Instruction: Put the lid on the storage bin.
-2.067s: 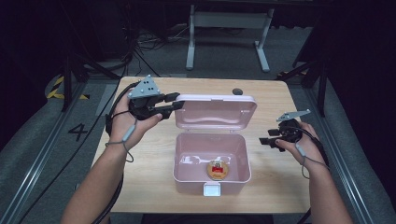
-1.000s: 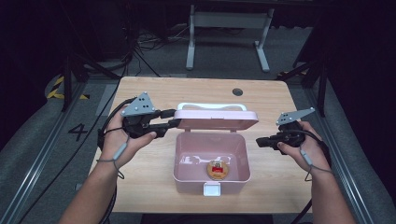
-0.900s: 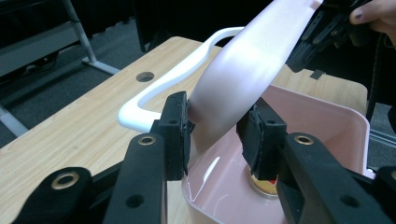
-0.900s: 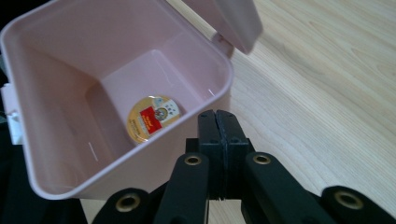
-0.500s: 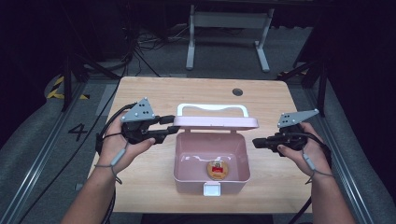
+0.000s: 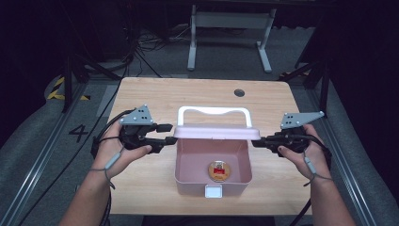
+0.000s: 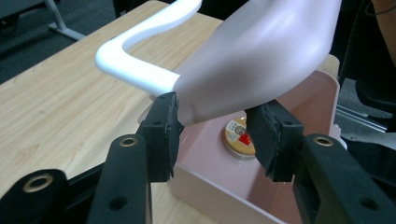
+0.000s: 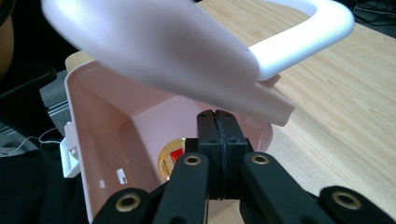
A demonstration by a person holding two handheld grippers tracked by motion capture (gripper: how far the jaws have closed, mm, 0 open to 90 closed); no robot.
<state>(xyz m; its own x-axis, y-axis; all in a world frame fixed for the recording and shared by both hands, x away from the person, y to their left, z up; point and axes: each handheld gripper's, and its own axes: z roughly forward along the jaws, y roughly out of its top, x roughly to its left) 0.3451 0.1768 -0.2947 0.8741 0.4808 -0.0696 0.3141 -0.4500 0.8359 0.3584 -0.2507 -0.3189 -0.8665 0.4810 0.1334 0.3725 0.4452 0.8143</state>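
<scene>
The pale pink plastic box (image 6: pixel 211 167) sits open on the light wooden tabletop (image 6: pixel 155 96), between the two claws. Its pink hinged lid (image 6: pixel 217 132), fitted with a white loop handle (image 6: pixel 213 113), stands part-way raised over the rear of the box, with one claw at each end.

Left claw (image 6: pixel 165 134): positioned at the left end of the lid. In the left gripper view the jaws stand apart, one on either side of the lid's rounded corner (image 7: pixel 252 60). The jaws have just been opening. The left pad (image 7: pixel 164 133) lies just beside the lid surface; whether it touches cannot be told. The right pad (image 7: pixel 273 140) sits under the lid edge, above the box cavity. The white handle runs up and away beyond the left jaw.

Right claw (image 6: pixel 256 141): positioned at the right end of the lid, just below its edge. In the right gripper view the two pads (image 8: pixel 217 135) are pressed together with nothing between them. The lid's corner (image 8: pixel 273 105) hangs directly above the tips; contact cannot be confirmed. The white handle curves off to the upper right of this claw.

Contents: a round golden tin with a red label (image 6: pixel 219 170) lies on the floor of the box. It shows beyond and below the jaws of each claw, and between the two claws in the high view.

A white latch tab (image 6: pixel 213 190) is on the front wall of the box, on the person's side, well apart from both claws.
</scene>
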